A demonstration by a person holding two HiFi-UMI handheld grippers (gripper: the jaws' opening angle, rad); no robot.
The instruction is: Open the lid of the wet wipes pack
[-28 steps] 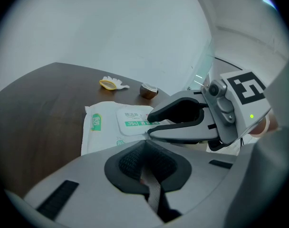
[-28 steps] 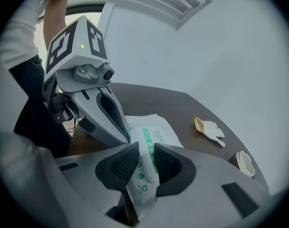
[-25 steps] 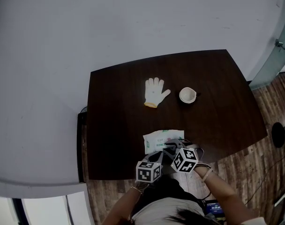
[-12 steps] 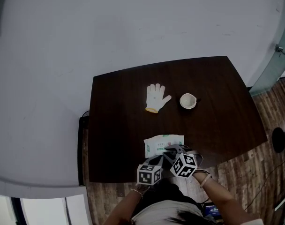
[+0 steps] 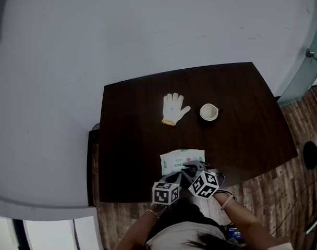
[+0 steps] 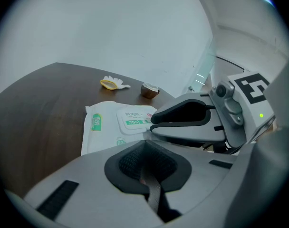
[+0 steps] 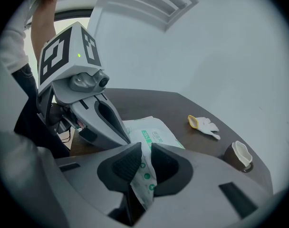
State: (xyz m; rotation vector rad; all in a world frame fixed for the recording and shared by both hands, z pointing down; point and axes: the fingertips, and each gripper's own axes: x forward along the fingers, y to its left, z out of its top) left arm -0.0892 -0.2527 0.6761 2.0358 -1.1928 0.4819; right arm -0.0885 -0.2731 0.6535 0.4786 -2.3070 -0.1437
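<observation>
The wipes pack (image 5: pixel 182 159) lies well apart from the cup (image 5: pixel 208 111), on its near side. The right gripper (image 7: pixel 143 156) has just been closing and now pinches the pack's edge. The left gripper (image 6: pixel 145 151) has its jaws together. Keep the pack anchored and lift the lid (image 6: pixel 135 119) by its free lip.

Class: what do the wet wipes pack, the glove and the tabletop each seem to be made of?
The wet wipes pack: thin printed plastic film, slightly wrinkled. The glove: white knitted fabric, probably cotton; matte, limp. The tabletop: dark wood or veneer, smooth, faint grain.
</observation>
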